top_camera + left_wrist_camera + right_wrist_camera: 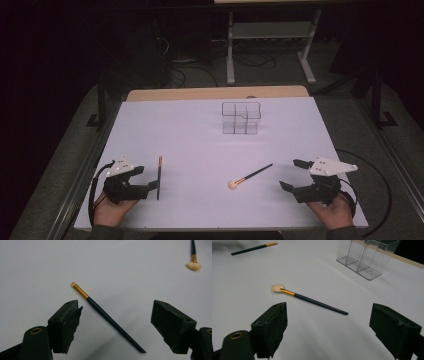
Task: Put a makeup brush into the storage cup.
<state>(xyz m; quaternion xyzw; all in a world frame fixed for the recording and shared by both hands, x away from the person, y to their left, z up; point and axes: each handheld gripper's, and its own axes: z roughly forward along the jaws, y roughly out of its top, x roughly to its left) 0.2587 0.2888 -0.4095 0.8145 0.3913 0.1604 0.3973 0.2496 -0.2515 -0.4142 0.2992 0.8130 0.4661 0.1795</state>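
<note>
A slim dark brush (159, 178) with a gold ferrule lies on the white table (200, 150) at the front left, just right of my left gripper (146, 180). In the left gripper view this brush (107, 317) lies slantwise on the table beyond the wide-apart jaws of my left gripper (117, 308), which holds nothing. A second brush (250, 177), with a pale fluffy head, lies front centre. My right gripper (292, 174) stands open to its right. In the right gripper view that brush (312, 301) lies ahead of my right gripper (328, 312).
A clear plastic organizer (241, 119) with several compartments stands at the back centre of the table, and also appears as the organizer (364, 257) at upper right in the right gripper view. Cables trail from both grippers. A frame and legs of another table stand behind.
</note>
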